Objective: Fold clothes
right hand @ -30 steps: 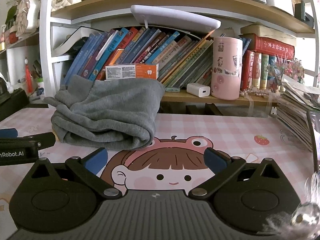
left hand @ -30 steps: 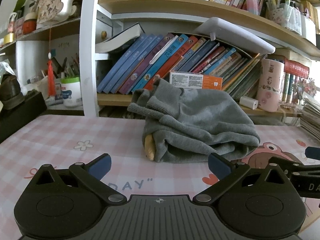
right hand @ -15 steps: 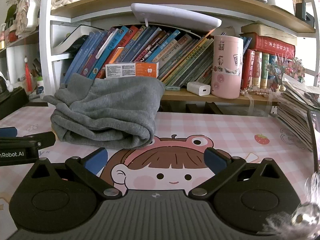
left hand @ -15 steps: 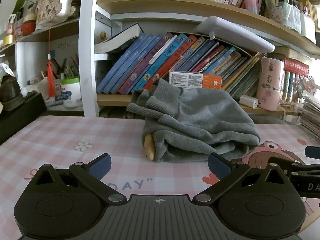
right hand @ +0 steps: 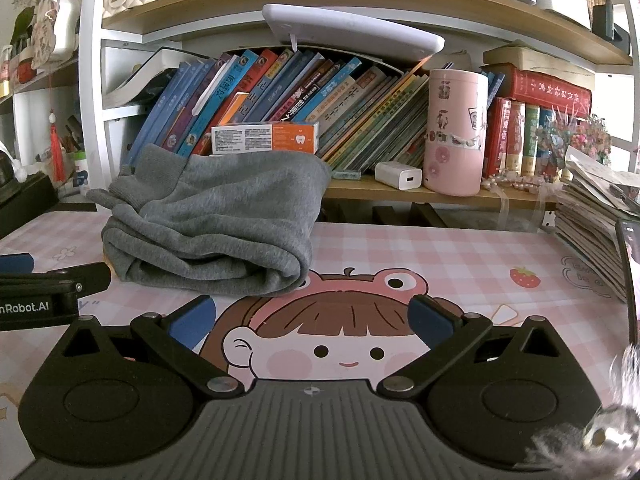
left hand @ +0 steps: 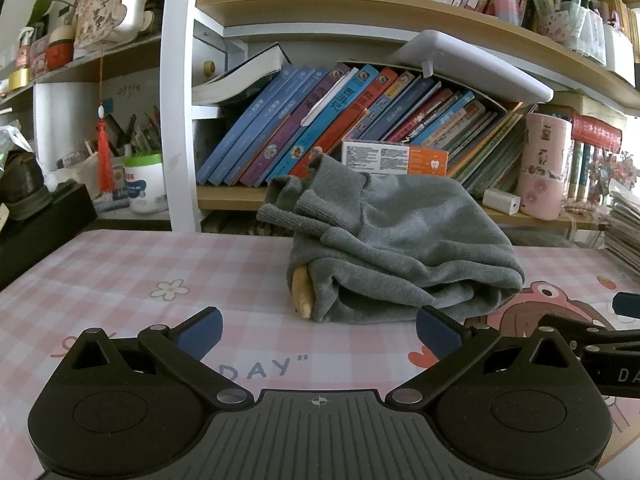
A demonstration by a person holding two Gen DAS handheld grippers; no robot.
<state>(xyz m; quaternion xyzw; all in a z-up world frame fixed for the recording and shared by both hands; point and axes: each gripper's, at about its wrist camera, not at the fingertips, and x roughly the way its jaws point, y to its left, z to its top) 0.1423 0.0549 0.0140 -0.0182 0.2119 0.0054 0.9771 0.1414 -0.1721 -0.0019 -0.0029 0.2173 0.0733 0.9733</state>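
While folded, grey garment [left hand: 400, 252] lies lengthwise, cuffs leftward.

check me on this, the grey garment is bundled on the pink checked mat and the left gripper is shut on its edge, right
Not quite. The grey garment does sit bundled on the pink checked mat, but the left gripper is open, short of the cloth and holding nothing, as the left wrist view shows.

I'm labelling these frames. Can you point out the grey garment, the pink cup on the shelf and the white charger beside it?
grey garment [left hand: 404, 240]: left wrist view, top fold.
pink cup [right hand: 454, 136]: right wrist view, side wall.
white charger [right hand: 398, 175]: right wrist view, front face.
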